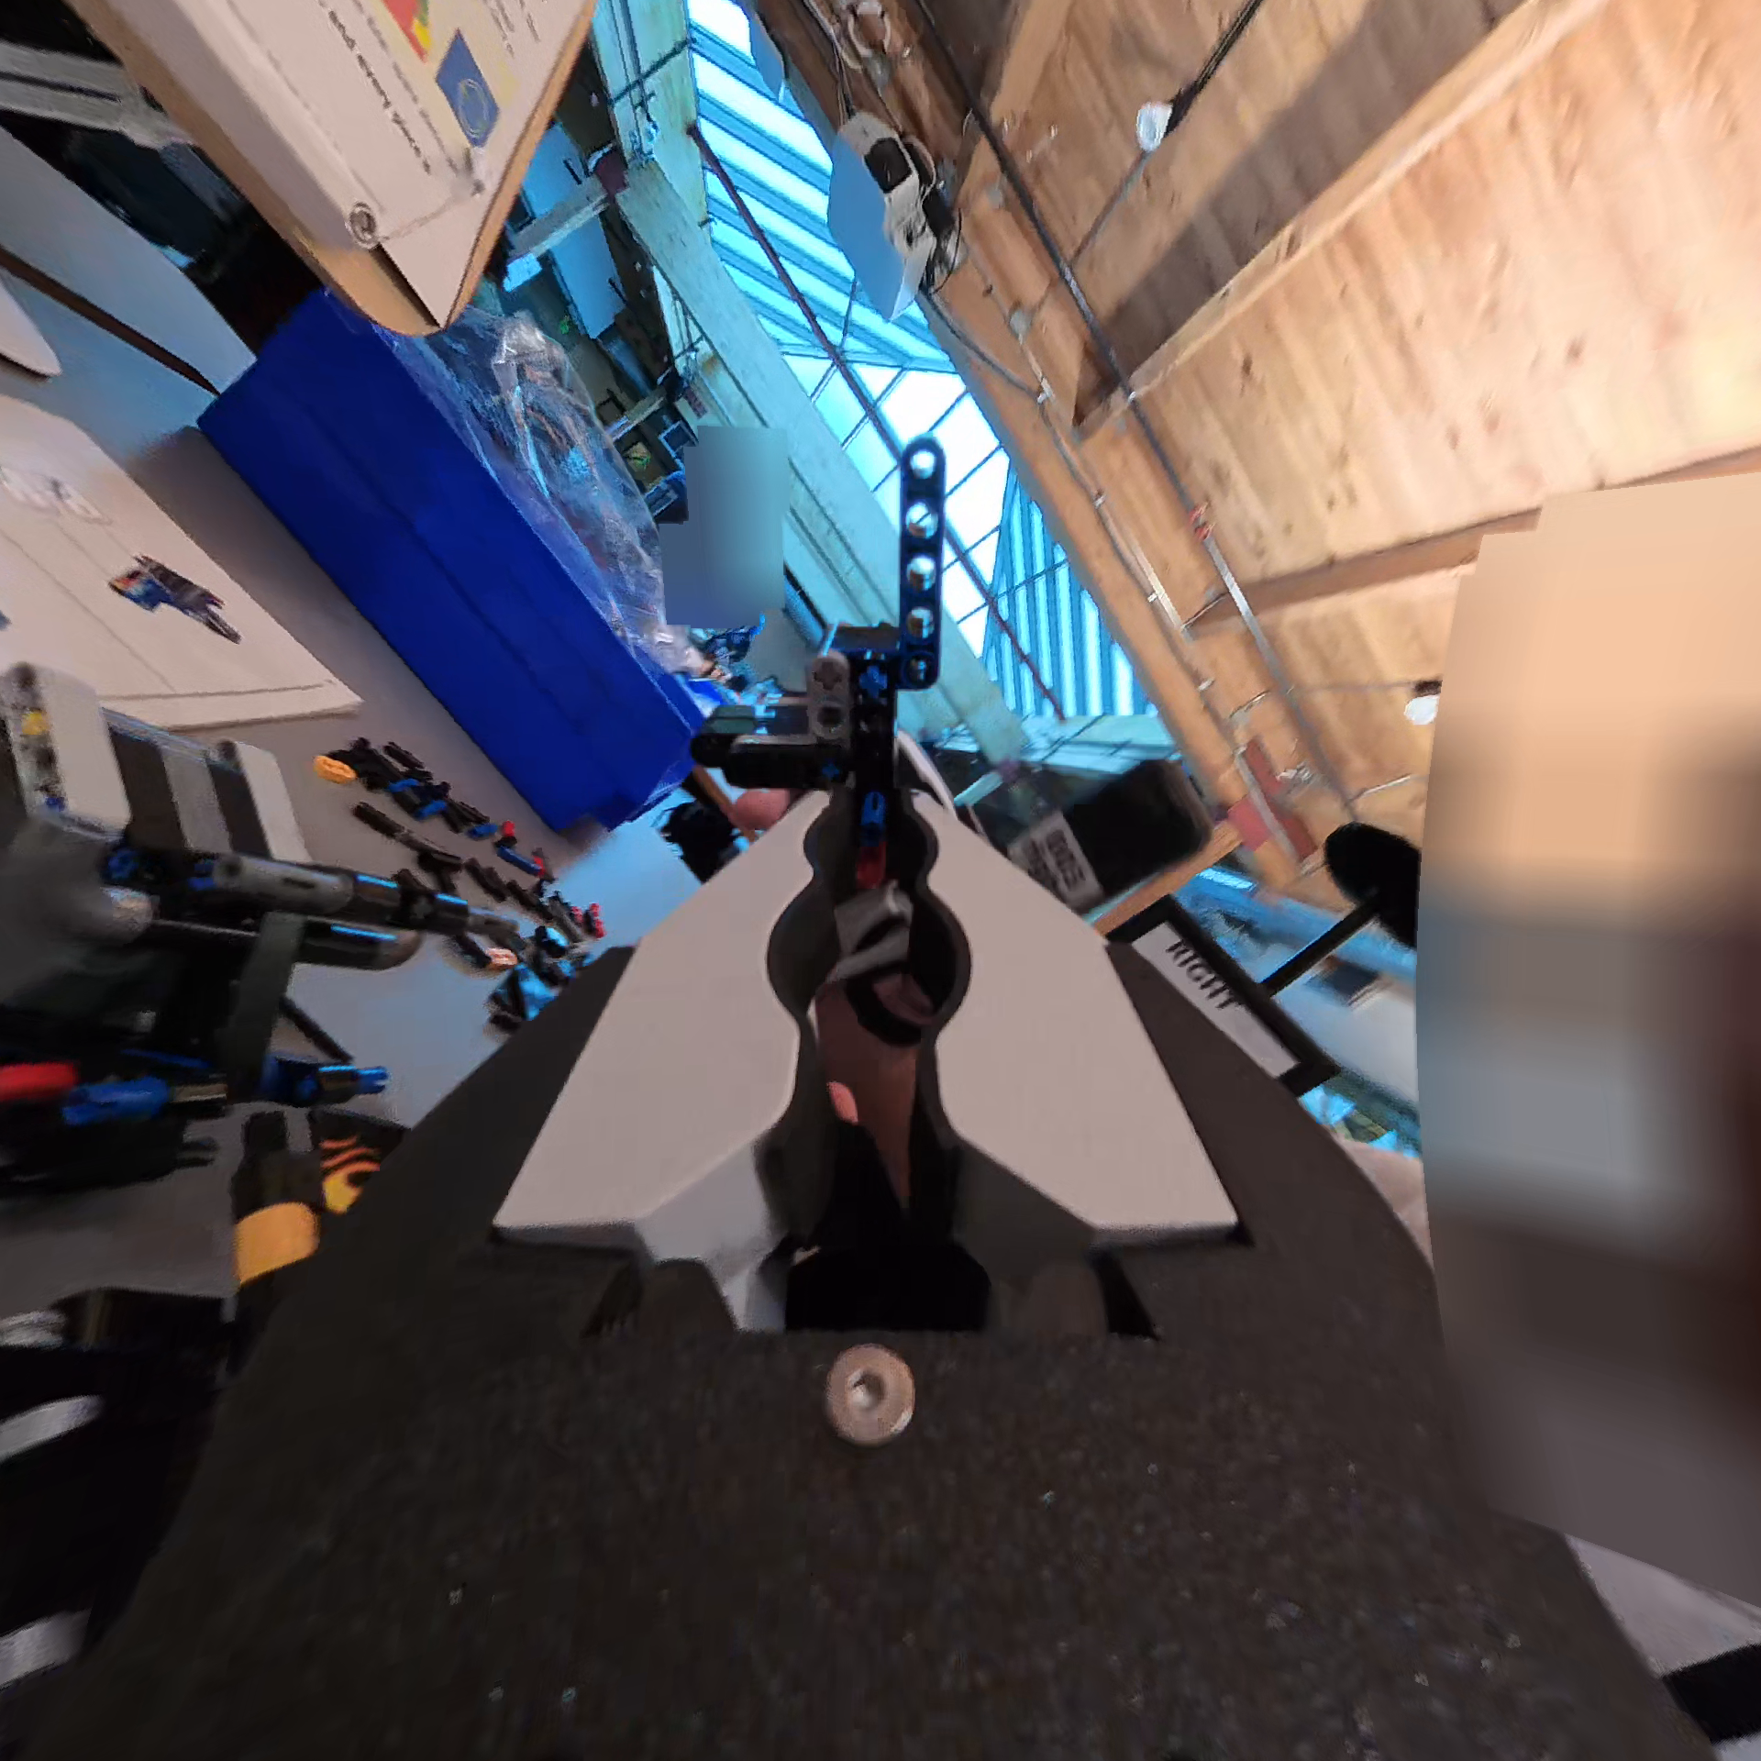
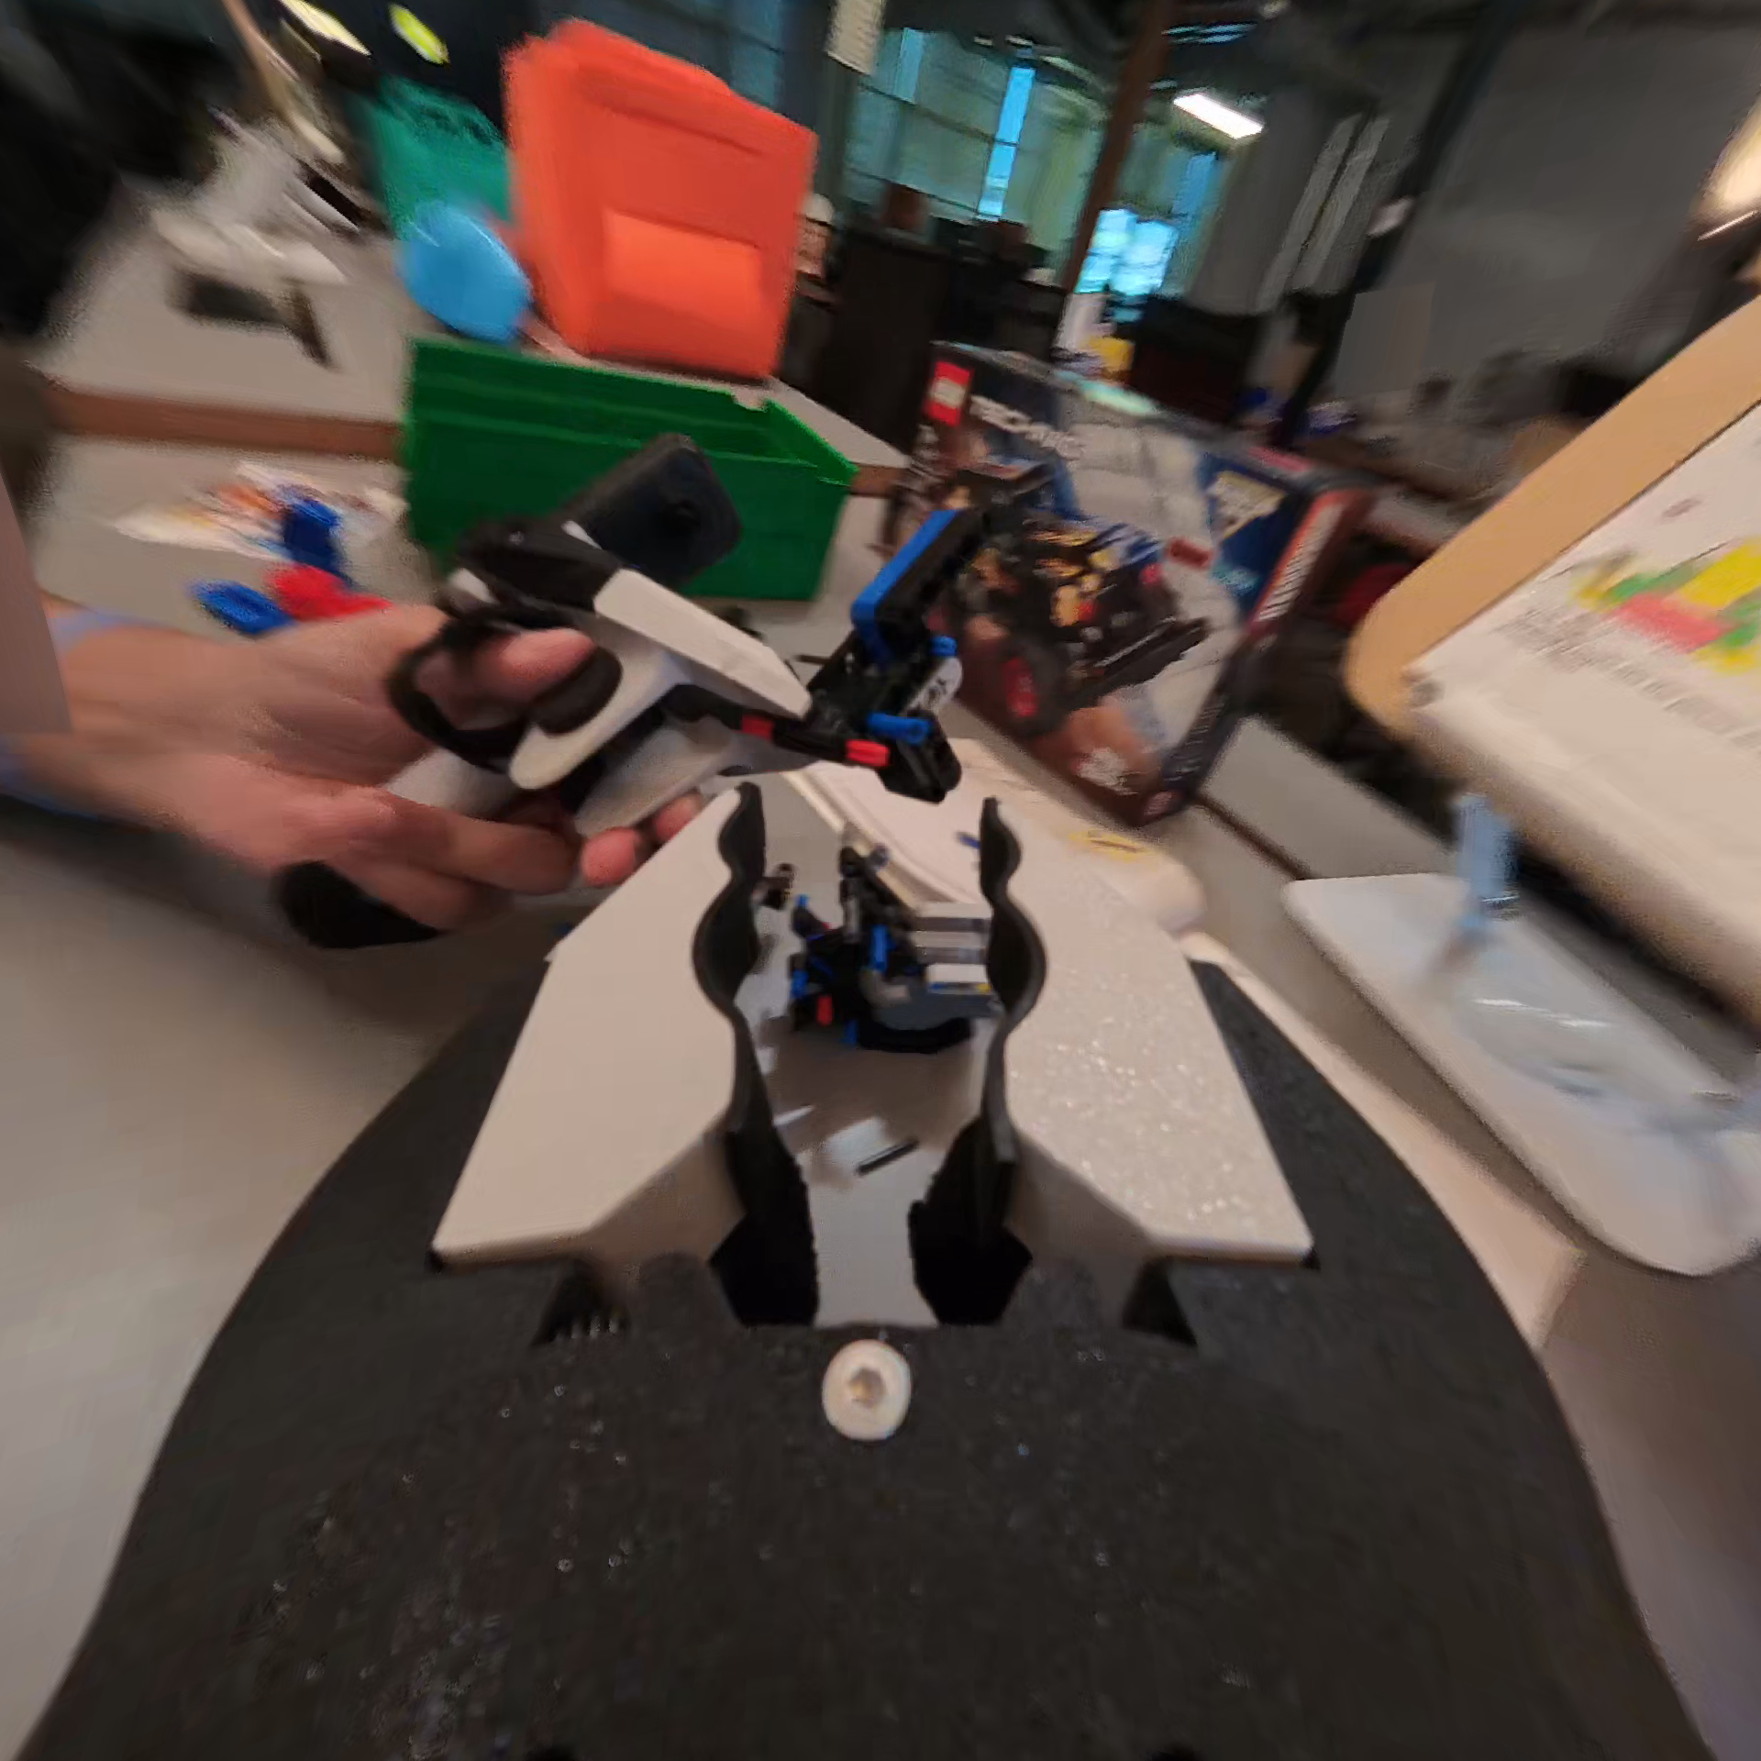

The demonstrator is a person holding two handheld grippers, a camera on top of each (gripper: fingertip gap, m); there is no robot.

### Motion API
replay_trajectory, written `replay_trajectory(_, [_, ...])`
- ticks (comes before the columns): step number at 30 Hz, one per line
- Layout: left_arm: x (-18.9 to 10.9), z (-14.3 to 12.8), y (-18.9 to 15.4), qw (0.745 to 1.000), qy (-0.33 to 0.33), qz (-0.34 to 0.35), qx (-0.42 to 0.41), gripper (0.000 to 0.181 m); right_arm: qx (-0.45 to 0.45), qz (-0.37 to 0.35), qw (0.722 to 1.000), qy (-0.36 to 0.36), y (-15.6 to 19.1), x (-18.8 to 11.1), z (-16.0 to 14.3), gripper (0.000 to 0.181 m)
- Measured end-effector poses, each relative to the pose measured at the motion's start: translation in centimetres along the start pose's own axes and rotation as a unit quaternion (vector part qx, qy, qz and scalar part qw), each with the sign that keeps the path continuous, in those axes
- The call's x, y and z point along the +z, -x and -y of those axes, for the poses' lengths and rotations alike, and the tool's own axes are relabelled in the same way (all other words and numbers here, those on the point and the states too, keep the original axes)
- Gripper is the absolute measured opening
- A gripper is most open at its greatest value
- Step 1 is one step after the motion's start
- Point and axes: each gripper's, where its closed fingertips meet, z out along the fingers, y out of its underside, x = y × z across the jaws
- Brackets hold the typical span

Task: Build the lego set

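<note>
Protruding from the closed left hand-held gripper [image 1: 862, 810]: lego assembly [image 1: 858, 686].

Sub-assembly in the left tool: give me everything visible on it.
The lego sub-assembly is small, plastic-looking, mostly black with blue beams and red and blue pins. A blue beam with a row of holes sticks out past the tips; a grey connector sits beside it. The left tool is shut on it, holding it above the table, touching nothing else.

Grey table [image 2: 191, 1048]: partial lego build [image 2: 881, 962], set box [image 2: 1143, 610], green bin [image 2: 610, 457], blue bin [image 1: 457, 553], loose pins [image 1: 476, 858].
</note>
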Motion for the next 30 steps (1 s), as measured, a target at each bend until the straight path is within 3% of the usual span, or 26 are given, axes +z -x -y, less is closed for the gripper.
replay_trajectory(4, [0.3, 0.4, -0.4, 0.998, -0.027, -0.017, -0.048, 0.005, -0.152, -0.138, 0.978, 0.029, 0.8, 1.4, 0.7, 0.057])
replay_trajectory(9, [0.6, 0.8, -1.8, 0.993, -0.070, -0.033, -0.084, 0.006, -0.182, -0.223, 0.957, 0.021, -0.3, 1.2, 2.3, 0.058])
replay_trajectory(19, [-0.1, -0.6, -4.3, 0.983, -0.145, -0.058, -0.102, 0.005, -0.178, -0.244, 0.953, -0.002, 2.8, 0.4, 3.7, 0.060])
replay_trajectory(23, [-0.4, -1.3, -5.2, 0.985, -0.143, -0.053, -0.075, 0.005, -0.194, -0.243, 0.950, -0.006, 3.6, -0.1, 4.3, 0.068])
replay_trajectory(30, [-0.5, -2.0, -5.8, 0.990, -0.141, -0.019, 0.017, 0.006, -0.218, -0.227, 0.949, 0.014, 4.6, -0.2, 4.7, 0.057])
